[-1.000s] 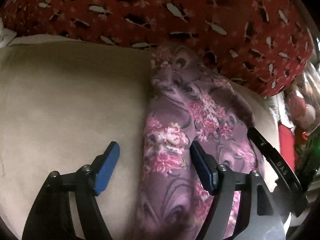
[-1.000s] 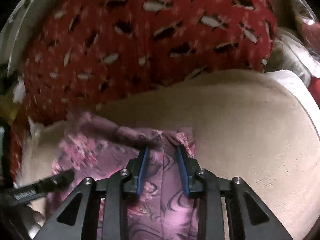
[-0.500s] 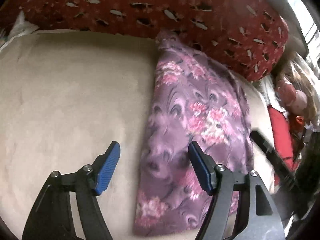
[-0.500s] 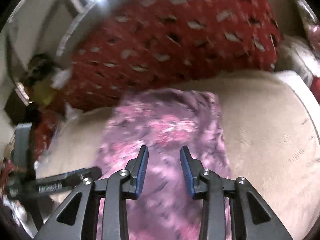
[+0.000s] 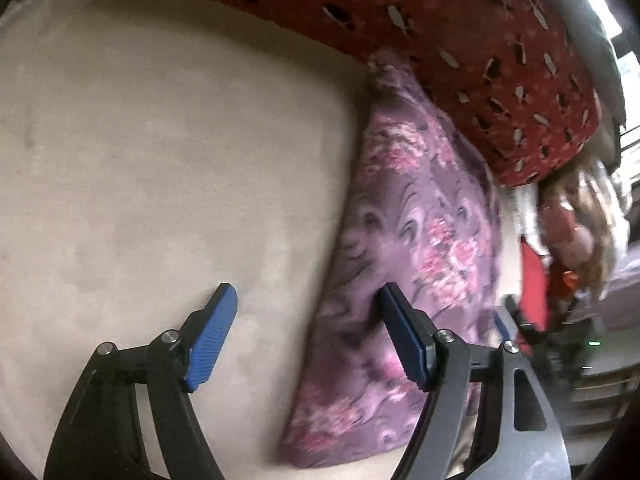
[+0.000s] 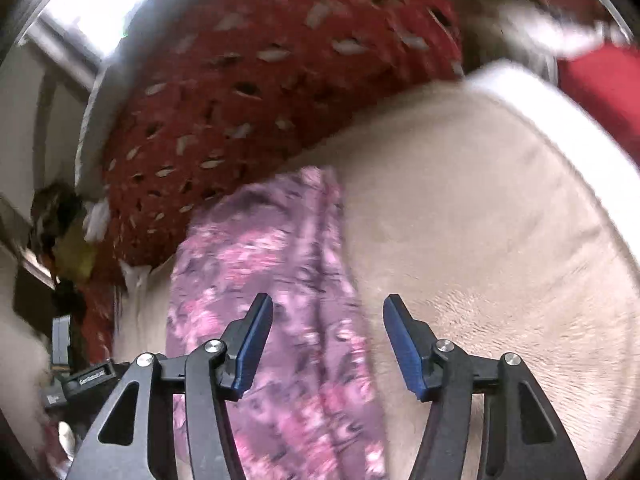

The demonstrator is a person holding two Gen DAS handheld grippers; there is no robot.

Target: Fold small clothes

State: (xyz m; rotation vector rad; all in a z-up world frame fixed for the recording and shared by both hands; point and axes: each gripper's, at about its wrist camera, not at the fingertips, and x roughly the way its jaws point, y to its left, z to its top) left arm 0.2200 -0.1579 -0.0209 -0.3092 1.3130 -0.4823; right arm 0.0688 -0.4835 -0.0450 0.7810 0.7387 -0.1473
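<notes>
A purple garment with pink flowers [image 5: 416, 248] lies folded in a long narrow strip on a beige cushion [image 5: 168, 168], its far end against a red patterned pillow [image 5: 460, 40]. My left gripper [image 5: 308, 312] is open and empty above the garment's left edge. In the right wrist view the same garment [image 6: 276, 280] lies under my right gripper [image 6: 328, 320], which is open and empty above its right edge. The other gripper's body shows at the lower left of the right wrist view [image 6: 80, 376].
The red pillow [image 6: 260, 80] bounds the far side of the cushion [image 6: 480, 220]. Red cloth and clutter [image 5: 560, 248] lie past the cushion's right end. A white cushion edge [image 6: 560, 112] and a window [image 6: 96, 12] show in the right wrist view.
My right gripper has opened and let go of the garment, then lifted back. The garment now lies flat in a narrow folded strip. Both grippers have pulled away from it.
</notes>
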